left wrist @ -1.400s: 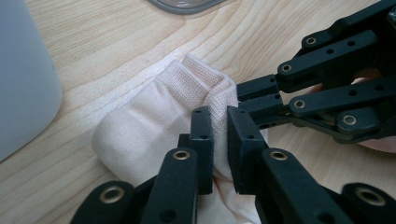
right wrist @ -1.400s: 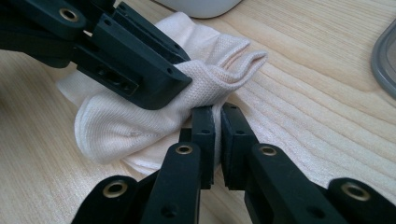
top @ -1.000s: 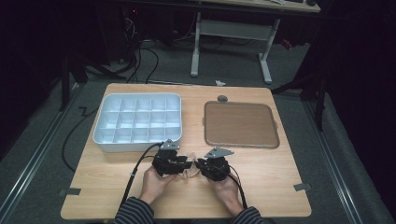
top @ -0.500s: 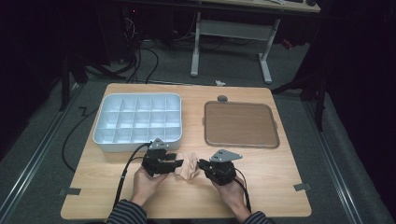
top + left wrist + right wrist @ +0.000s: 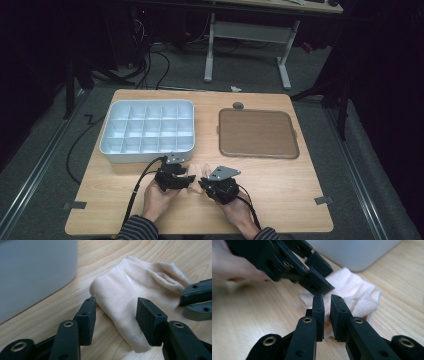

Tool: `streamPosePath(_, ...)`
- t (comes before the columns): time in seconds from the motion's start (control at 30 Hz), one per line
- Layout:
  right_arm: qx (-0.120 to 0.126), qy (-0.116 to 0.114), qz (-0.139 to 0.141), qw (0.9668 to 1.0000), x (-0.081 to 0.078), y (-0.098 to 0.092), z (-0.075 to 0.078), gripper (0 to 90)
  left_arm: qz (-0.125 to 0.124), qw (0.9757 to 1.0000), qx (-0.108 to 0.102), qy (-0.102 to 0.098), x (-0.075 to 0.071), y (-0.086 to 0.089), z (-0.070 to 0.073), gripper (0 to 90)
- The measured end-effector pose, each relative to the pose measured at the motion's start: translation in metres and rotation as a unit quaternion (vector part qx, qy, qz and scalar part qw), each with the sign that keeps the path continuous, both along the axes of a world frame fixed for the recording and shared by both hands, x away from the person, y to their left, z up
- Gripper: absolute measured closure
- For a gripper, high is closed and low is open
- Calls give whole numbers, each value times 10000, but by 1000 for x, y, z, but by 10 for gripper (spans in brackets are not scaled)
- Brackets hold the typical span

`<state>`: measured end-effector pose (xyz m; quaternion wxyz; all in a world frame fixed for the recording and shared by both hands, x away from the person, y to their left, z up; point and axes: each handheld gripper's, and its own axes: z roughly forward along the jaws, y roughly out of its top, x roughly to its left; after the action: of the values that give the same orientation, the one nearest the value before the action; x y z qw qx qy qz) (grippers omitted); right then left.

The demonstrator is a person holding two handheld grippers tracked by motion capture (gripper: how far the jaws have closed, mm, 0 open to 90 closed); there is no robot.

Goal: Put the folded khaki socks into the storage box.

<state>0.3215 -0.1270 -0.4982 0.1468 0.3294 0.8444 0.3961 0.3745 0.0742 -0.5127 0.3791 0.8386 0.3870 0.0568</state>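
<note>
Divided tray [image 5: 146, 131] at bench [image 5: 125, 200] left-rear, compartments bare. Just in front of it, left claw [image 5: 116, 312]: jaws apart, straddling toe end of pale sock [image 5: 130, 297]; sock lies flat on bench between both claws, long axis running away from left claw toward cuff. Right claw [image 5: 327, 312]: jaws nearly together, seemingly pinching sock edge; grip not certain. Brown mat [image 5: 257, 133] right-rear, bare. Half second back, hands sat wider apart with sock visible between; now closed in over it.
</note>
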Motion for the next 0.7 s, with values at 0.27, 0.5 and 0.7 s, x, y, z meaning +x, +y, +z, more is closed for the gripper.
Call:
streamPosePath(0.27, -214, 133, -234, 9994, 8, -9, -13, 816, 61, 9999, 116, -65, -2, 0, -7, 535)
streamPosePath(0.5, -284, 95, -409, 9987, 13, -16, -17, 816, 74, 9997, 197, -86, -3, -1, -9, 537)
streamPosePath(0.7, -328, 137, -517, 9980, 18, -22, -22, 816, 89, 9997, 208, -127, -4, 0, -10, 526)
